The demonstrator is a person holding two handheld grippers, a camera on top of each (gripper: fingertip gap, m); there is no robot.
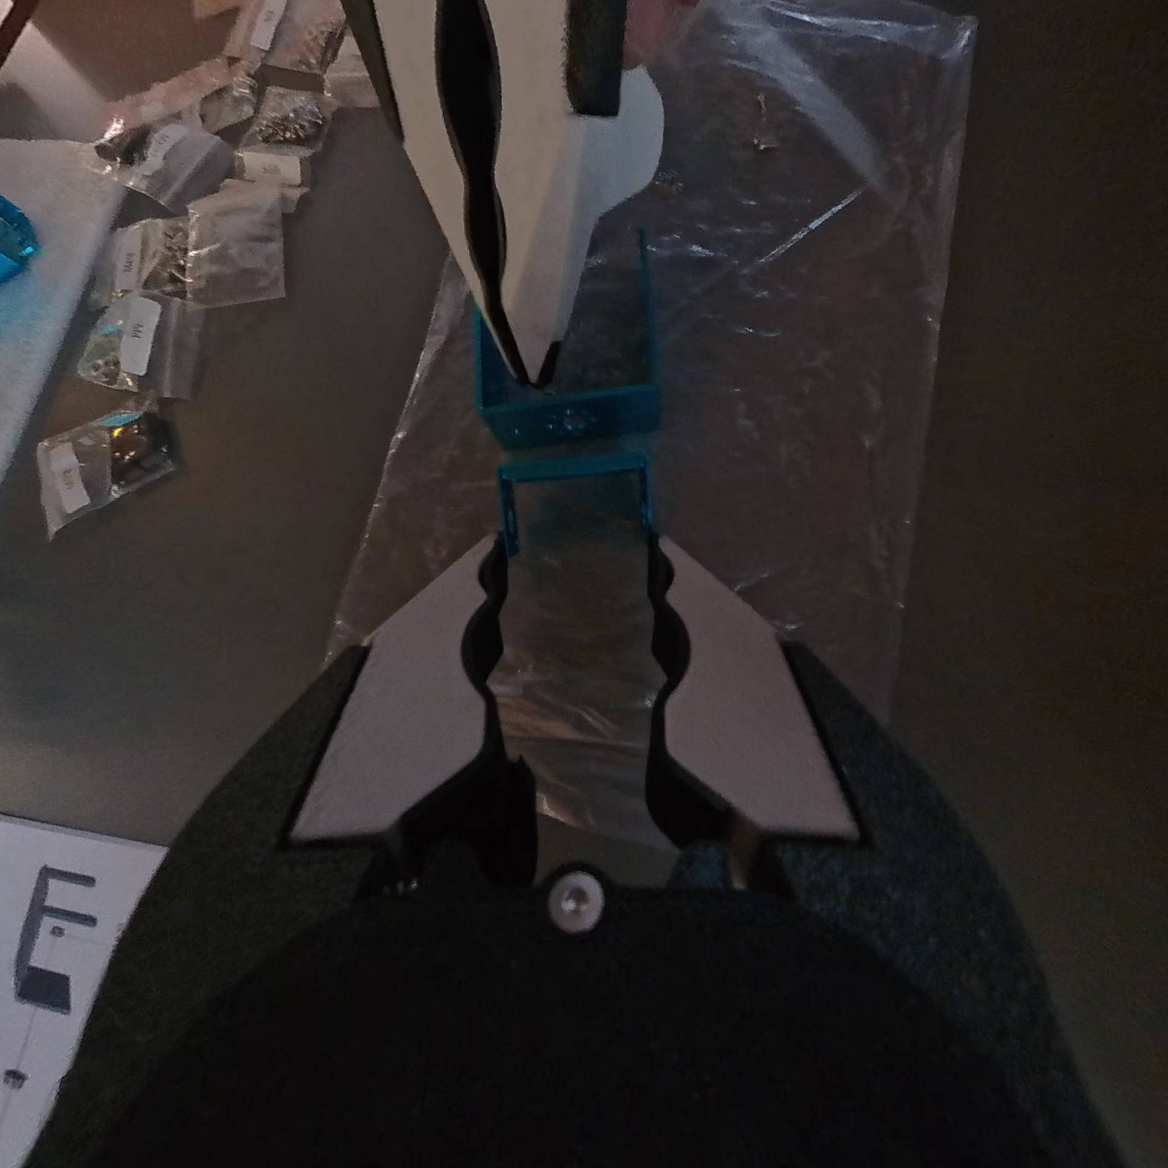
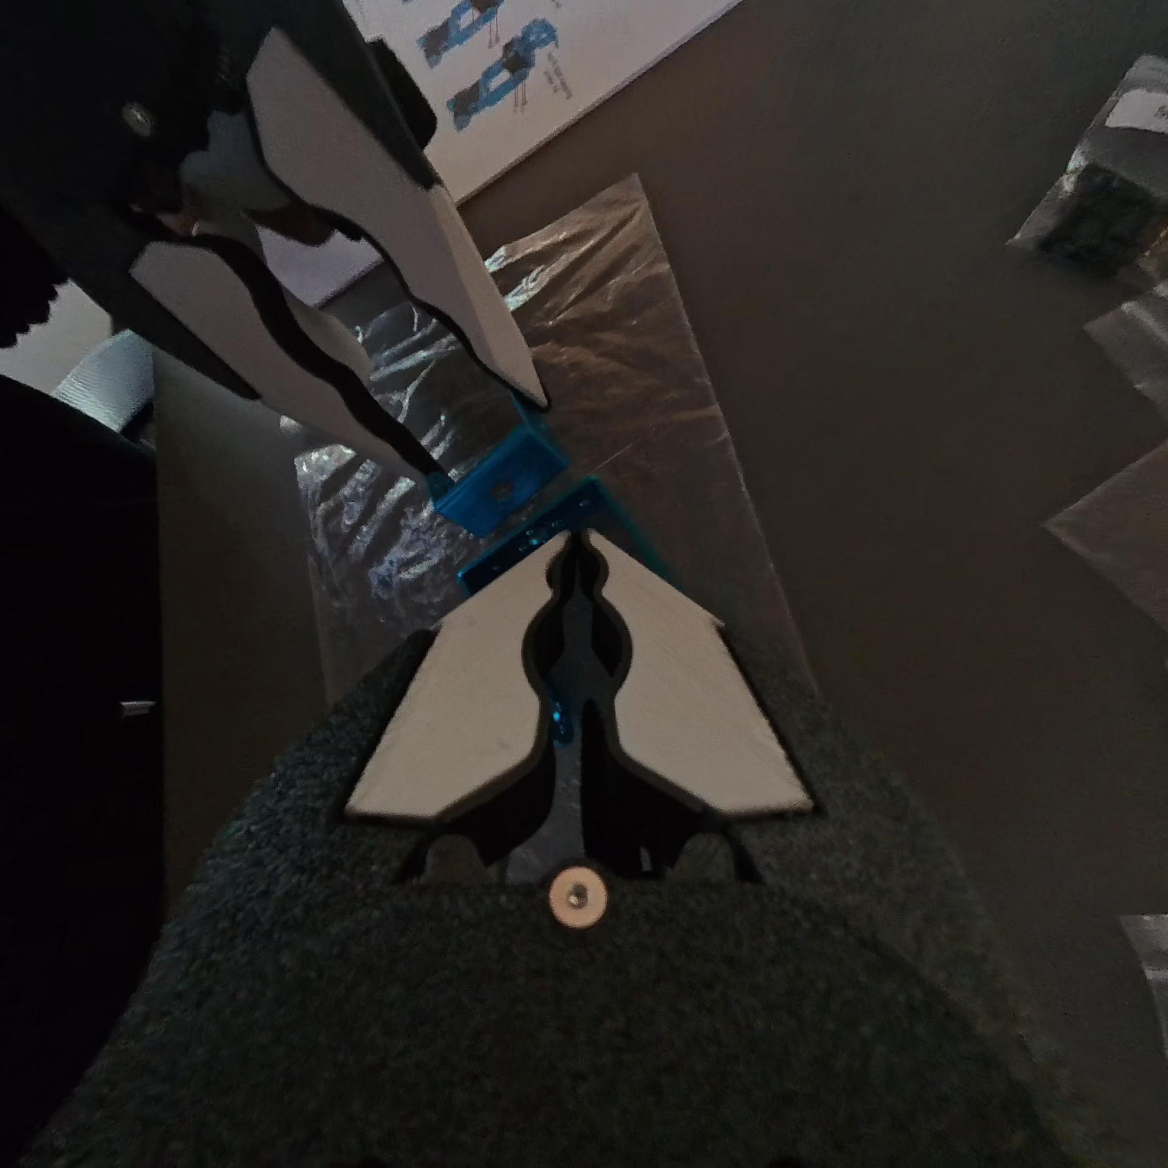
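Note:
My left gripper [image 1: 581, 550] is shut on a small blue U-shaped metal bracket [image 1: 572, 473], with its fingers pressing on the two legs from outside. My right gripper [image 2: 578, 537] is shut on one leg of a larger blue U-shaped bracket [image 2: 537, 537]. In the left wrist view the right gripper [image 1: 537, 373] comes down from the top, holding the larger bracket [image 1: 569, 420]. The two brackets are back to back, nearly touching, held just above a clear plastic bag [image 1: 790, 347]. In the right wrist view the left gripper [image 2: 486, 436] reaches in from the upper left with the small bracket [image 2: 499, 490].
Several small plastic bags of hardware [image 1: 170, 253] lie at the left on the grey table, near a cardboard box [image 1: 126, 44]. A printed sheet [image 1: 44, 948] lies at the near left and also shows in the right wrist view [image 2: 505, 69]. More bags [image 2: 1106, 202] lie at the right.

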